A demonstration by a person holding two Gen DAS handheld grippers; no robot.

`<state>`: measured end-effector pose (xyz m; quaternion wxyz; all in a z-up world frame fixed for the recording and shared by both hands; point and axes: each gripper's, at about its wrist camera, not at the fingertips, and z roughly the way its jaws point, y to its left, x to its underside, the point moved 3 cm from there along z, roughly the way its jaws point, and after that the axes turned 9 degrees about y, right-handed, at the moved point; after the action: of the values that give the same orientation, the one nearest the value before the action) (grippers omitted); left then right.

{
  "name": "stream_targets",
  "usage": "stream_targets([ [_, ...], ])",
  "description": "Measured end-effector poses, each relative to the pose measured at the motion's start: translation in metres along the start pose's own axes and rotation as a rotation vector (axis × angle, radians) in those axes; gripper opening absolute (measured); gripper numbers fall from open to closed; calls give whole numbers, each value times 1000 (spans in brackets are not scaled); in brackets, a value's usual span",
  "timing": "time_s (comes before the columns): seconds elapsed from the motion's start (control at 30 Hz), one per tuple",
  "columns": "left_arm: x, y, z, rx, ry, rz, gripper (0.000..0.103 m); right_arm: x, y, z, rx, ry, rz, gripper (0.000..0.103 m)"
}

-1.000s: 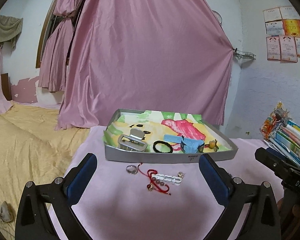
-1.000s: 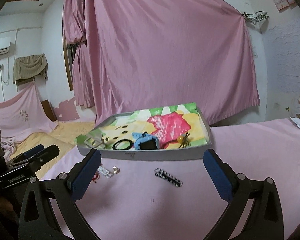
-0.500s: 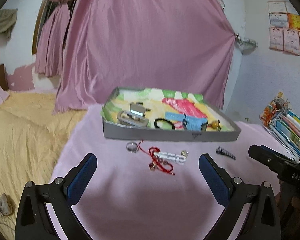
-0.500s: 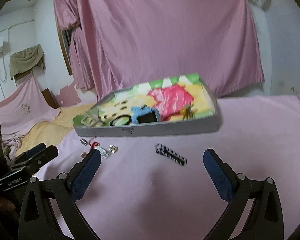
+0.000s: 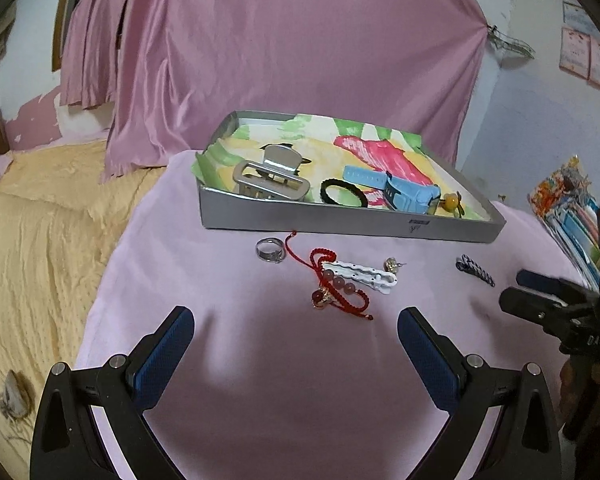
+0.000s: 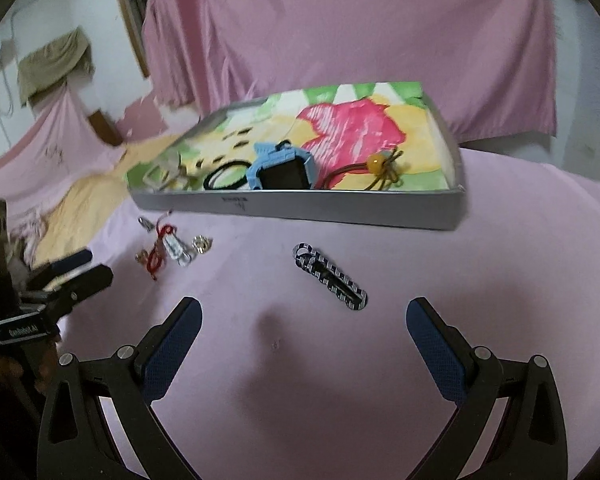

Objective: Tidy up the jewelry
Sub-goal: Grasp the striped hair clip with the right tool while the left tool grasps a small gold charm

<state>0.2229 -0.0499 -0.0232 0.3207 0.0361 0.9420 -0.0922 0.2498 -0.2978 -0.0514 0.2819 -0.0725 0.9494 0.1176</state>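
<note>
Pink curtains (image 5: pixel 300 52) fill the wall behind, and I'm hovering over a table under a pink cloth (image 5: pixel 260 360). At its far side sits the grey tray (image 5: pixel 340 226), already holding a silver claw clip (image 5: pixel 270 180), a blue watch (image 6: pixel 282 166) and hair ties.

Loose pieces lie on the cloth just in front of the tray. My left gripper (image 5: pixel 294 330) is spread wide and empty, with the red cord bracelet (image 5: pixel 332 288) and white clip (image 5: pixel 360 276) dead ahead, a ring (image 5: pixel 270 250) beyond to the left.

My right gripper (image 6: pixel 302 320) is equally wide and empty. The black patterned clip (image 6: pixel 332 276) lies just ahead, its long axis running diagonally from far-left to near-right, so I'd judge the right gripper nearer for that one.
</note>
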Motion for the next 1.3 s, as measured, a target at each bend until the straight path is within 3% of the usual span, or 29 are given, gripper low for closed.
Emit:
stream_targets([
  [0.1, -3, -3, 2, 4, 6, 25, 98, -9, -1, 5, 17, 17, -32, 100],
  [0.2, -6, -5, 6, 16, 26, 46, 78, -17, -2, 9, 5, 24, -49, 99],
  [0.33, -8, -6, 13, 34, 52, 57, 60, -23, -2, 14, 1, 42, -63, 70],
  [0.43, -10, -8, 19, 46, 72, 68, 47, -26, -4, 19, -4, 40, -49, 68],
  [0.53, -12, -6, 26, 43, 98, 72, 34, -28, -3, 24, -19, 45, -45, 56],
  [1.03, -16, -17, 31, 18, 113, 142, 11, -24, -3, 26, -7, 50, -36, 24],
  [1.13, -16, -17, 31, 17, 113, 144, 11, -23, 0, 25, -6, 53, -42, 17],
  [1.3, -16, -17, 30, 34, 112, 132, 11, -18, 4, 23, -27, 55, -49, 17],
])
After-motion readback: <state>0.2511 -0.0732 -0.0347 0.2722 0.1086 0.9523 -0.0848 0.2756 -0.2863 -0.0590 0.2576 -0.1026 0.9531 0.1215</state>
